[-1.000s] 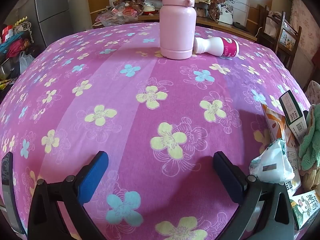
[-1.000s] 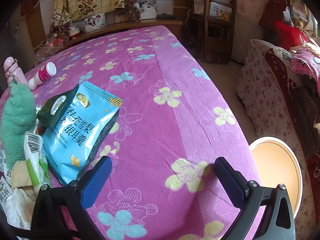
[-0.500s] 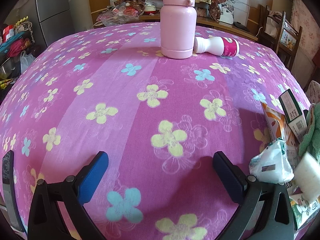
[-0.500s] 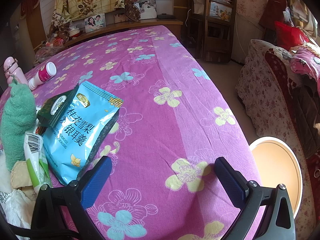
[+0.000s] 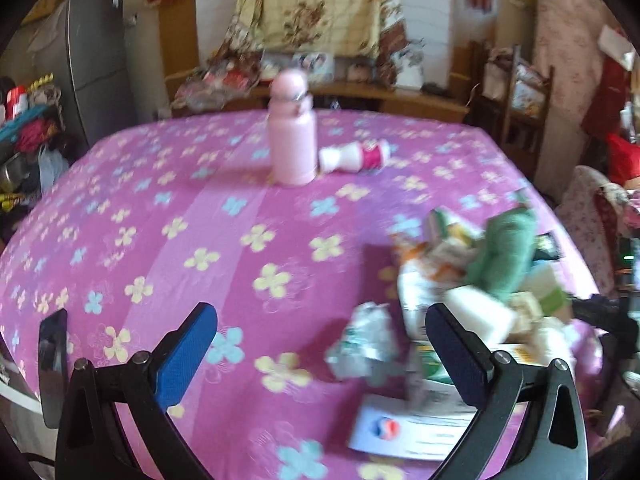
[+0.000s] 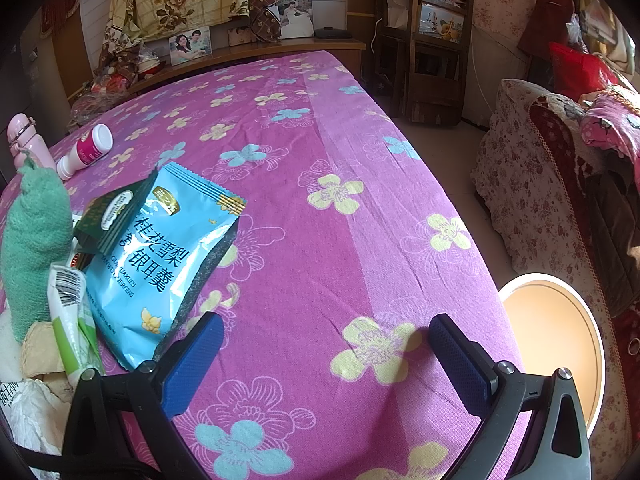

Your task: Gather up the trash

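Presently: left gripper (image 5: 320, 344) and right gripper (image 6: 326, 354), jaws wide and holding nothing, above the flowered tablecloth (image 6: 320, 152); trash pile (image 5: 472, 292) near its right edge, blue snack bag (image 6: 160, 264) on it.

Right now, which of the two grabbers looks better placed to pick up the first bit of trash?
Probably the left gripper: it is open with a crumpled wrapper between its fingers. The right gripper, also open, frames only bare tablecloth, with the blue packet off beside it.

a loose trash pile (image 5: 472, 292) of wrappers, with a flat blue snack bag (image 6: 160, 264), lies on the tablecloth.
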### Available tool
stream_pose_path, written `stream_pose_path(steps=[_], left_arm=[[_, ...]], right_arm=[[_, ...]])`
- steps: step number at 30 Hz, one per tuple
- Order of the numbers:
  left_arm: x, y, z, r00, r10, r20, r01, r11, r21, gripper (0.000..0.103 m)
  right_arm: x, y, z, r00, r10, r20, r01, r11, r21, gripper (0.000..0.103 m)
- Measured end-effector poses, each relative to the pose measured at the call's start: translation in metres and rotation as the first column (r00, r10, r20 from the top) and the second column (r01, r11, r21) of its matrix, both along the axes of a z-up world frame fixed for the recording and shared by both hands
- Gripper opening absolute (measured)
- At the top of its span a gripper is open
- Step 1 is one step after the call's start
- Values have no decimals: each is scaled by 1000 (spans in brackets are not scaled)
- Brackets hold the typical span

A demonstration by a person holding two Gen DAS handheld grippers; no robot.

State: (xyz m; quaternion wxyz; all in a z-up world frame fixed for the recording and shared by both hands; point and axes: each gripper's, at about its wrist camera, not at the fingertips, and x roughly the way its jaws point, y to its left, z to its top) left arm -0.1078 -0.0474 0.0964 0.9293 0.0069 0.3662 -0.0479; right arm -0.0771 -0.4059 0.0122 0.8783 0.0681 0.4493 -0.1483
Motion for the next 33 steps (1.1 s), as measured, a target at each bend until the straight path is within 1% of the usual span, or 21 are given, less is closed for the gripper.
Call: stream_pose_path(steps=[2, 5, 7, 9, 10, 12, 15, 19, 22, 28, 33], left_arm=[[-13, -7, 10, 1000, -19, 23, 20, 1000, -16, 103], [-21, -15, 26, 998, -33, 57, 36, 999, -40, 103], [-28, -21, 32, 996, -46, 72, 49, 998, -39, 103], [-34, -27, 38, 994, -60, 89, 63, 997, -40, 103], [-36, -29, 40, 993, -67, 95, 71, 996, -44, 103], [-43, -34, 40, 992, -78, 100, 84, 995, -58, 103], [-47, -38, 41, 991, -79, 108, 88, 993, -81, 103], [-52, -46, 40, 990, -85, 114, 95, 991, -92, 103], [-56, -48, 40, 989, -85, 121, 98, 990, -98, 103], [-62, -45, 42, 987, -68, 144, 84, 990, -111, 103], [-64, -44, 44, 985, -58, 161, 76, 992, -105, 103]], right_arm=[[0, 0, 0, 1000, 0, 0, 0, 1000, 0, 103], [2, -1, 0, 1000, 0, -4, 0, 1000, -1, 103], [4, -1, 1, 998, 49, -30, -49, 999, 12, 103], [-2, 3, 6, 996, 88, -31, -89, 996, -14, 102], [-15, 11, 13, 996, 92, -6, -93, 995, -37, 102], [-30, 19, 24, 993, 109, 44, -107, 993, -44, 102], [-54, 33, 48, 986, 126, 106, -120, 991, -66, 103], [-78, 52, 74, 979, 131, 159, -123, 991, -58, 103], [-94, 70, 89, 971, 143, 193, -131, 989, -74, 103], [-108, 90, 106, 956, 158, 249, -150, 987, -50, 103], [-115, 100, 115, 945, 153, 289, -143, 988, -58, 103]])
